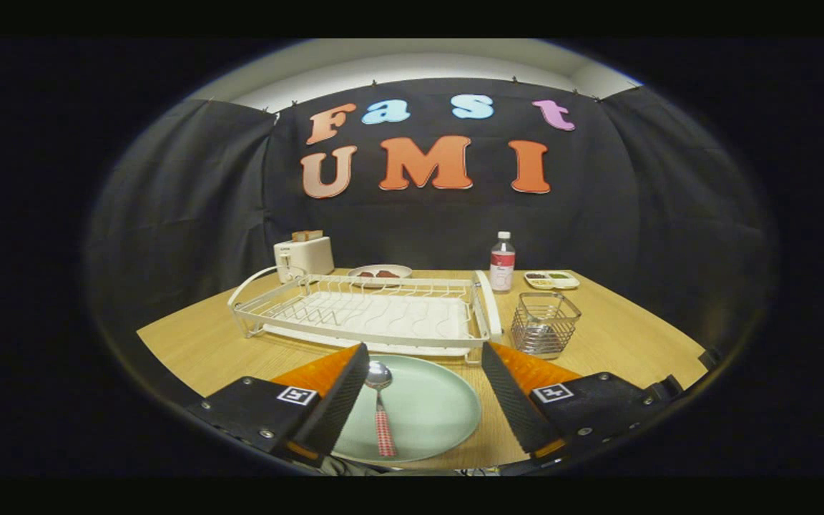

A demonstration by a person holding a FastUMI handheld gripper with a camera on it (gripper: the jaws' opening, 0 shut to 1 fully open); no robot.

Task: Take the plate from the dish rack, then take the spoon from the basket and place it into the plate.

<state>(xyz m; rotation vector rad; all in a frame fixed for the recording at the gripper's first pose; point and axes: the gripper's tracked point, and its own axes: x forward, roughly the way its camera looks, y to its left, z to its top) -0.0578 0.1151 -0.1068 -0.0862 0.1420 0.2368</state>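
Gripper view looks forward over the light wooden counter (619, 343), with the tool (425, 390) held low and level, its two black, orange-backed fingers (340, 400) spread wide apart and holding nothing. Between the fingers lies the round pale green plate (433, 408), flat on the counter, partly hidden behind the left finger. On the plate rests the metal spoon with a red-and-white checked handle (381, 411), bowl pointing away from the tool, handle running back toward it, close to the inner face of the left finger but apart from it.

Just beyond the plate stands the white wire dish rack on its white drip tray (369, 315), its slots bare. To the right of the rack, ahead of the right finger, sits the square silver wire basket (544, 323). Behind the rack on the left is a white toaster (303, 257), beside it a small white dish with dark red food (380, 272). Farther right stand a clear bottle with a red label (502, 263) and a white divided tray of small foods (551, 279)
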